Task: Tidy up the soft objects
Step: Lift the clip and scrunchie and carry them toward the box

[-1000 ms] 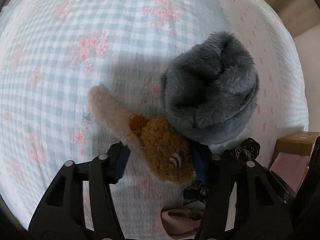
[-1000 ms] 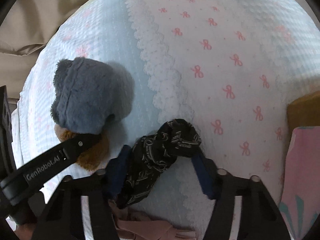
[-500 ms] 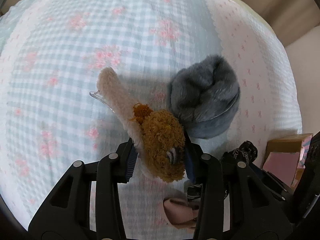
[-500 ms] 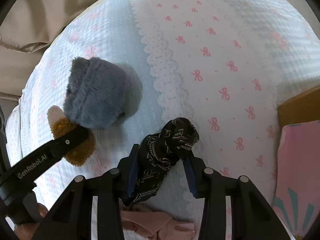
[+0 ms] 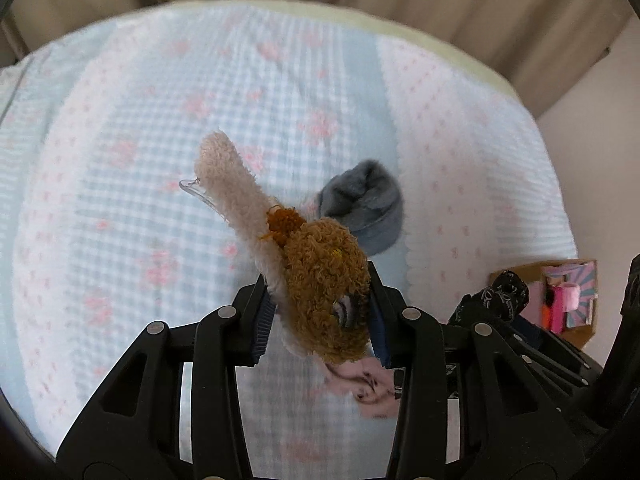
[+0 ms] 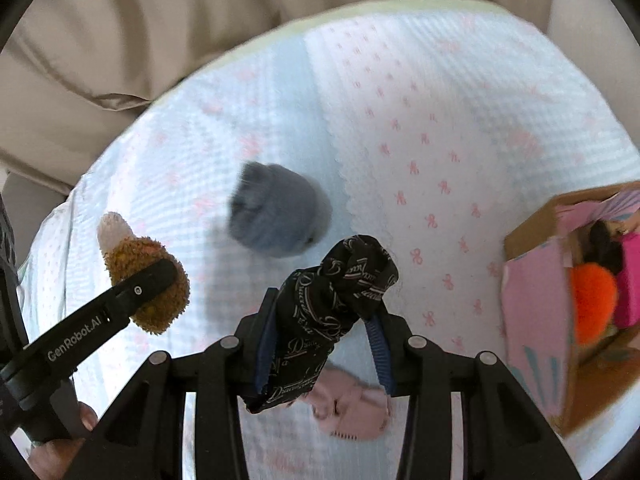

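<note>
My left gripper [image 5: 320, 316] is shut on a brown and cream plush hair clip [image 5: 316, 276] and holds it above the bed; the clip also shows in the right wrist view [image 6: 148, 276]. My right gripper [image 6: 324, 340] is shut on a black printed fabric scrunchie [image 6: 332, 304], lifted off the bed; it also shows in the left wrist view [image 5: 500, 296]. A grey furry item [image 6: 276, 216] lies on the blue checked bedspread [image 5: 120, 200], beyond both grippers; in the left wrist view it [image 5: 364, 208] lies behind the plush.
A cardboard box [image 6: 536, 232] with pink lining holds an orange pom-pom [image 6: 592, 300] and pink items at the right. A pink soft item [image 6: 352, 412] lies on the bed under my right gripper. Beige curtains [image 6: 160, 40] hang behind the bed.
Both grippers closed on their items and lifted them up and away from the bed. The grey furry item stayed on the bedspread. The box came further into view.
</note>
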`<move>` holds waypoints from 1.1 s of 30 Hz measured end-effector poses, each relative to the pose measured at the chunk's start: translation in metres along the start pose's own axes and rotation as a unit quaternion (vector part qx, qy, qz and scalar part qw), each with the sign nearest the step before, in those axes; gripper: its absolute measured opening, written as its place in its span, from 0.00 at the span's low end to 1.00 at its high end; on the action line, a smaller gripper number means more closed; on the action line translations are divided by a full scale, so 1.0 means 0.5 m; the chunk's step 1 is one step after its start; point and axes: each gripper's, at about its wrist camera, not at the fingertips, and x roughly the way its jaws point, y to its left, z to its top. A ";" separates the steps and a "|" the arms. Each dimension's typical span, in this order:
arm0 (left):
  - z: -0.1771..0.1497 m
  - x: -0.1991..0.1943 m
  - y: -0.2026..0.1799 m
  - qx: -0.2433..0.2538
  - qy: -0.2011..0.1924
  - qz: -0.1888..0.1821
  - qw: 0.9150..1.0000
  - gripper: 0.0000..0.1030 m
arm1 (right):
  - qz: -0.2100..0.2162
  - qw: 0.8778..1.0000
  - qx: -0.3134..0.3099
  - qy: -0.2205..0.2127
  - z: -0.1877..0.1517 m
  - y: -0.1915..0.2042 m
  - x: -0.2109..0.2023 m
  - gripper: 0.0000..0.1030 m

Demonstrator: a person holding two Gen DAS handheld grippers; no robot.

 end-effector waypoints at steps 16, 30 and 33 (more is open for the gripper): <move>-0.152 -0.384 -0.139 0.016 -0.101 -0.002 0.995 0.35 | 0.034 0.989 -0.120 -0.085 -0.090 0.016 -0.405 0.37; -0.224 -0.373 -0.461 0.065 -0.101 -0.044 0.992 0.35 | 0.000 0.990 -0.090 -0.112 -0.091 -0.280 -0.565 0.37; -0.229 -0.333 -0.532 0.077 -0.088 -0.055 0.992 0.35 | -0.012 0.991 -0.074 -0.111 -0.076 -0.349 -0.575 0.37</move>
